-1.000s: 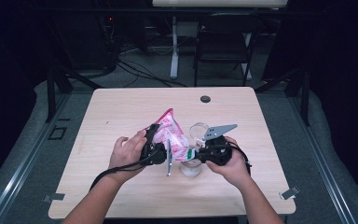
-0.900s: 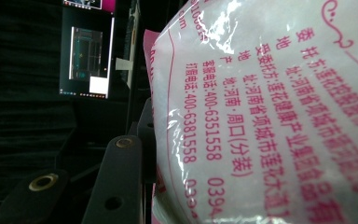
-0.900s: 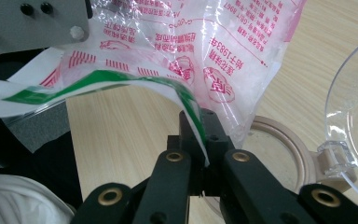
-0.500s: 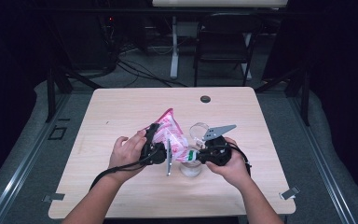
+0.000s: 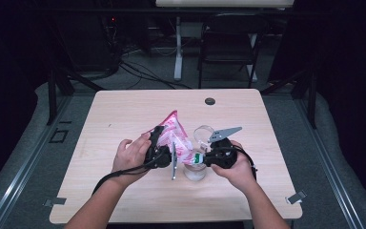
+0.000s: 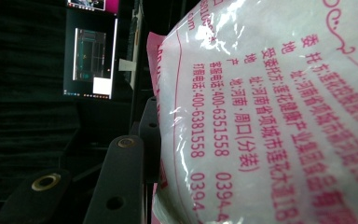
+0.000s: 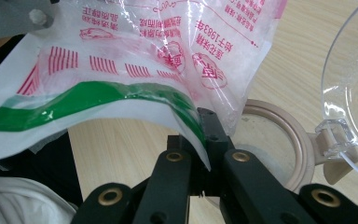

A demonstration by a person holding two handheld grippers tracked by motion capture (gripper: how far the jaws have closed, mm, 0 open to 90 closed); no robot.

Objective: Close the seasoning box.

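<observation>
Pink bag (image 5: 175, 138) up over the counter (image 5: 124, 114), held between both grippers; left gripper (image 5: 159, 143) fingers clamped on the bag's side; right gripper (image 5: 201, 157) fingers (image 7: 177, 172) shut tight on the bag's green edge; clear jar (image 5: 195, 169) with open lid (image 5: 203, 134) right under the bag.

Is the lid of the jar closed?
No, in the right gripper view the clear lid stands swung up on its hinge, leaving the jar open under the pink and white bag.
</observation>
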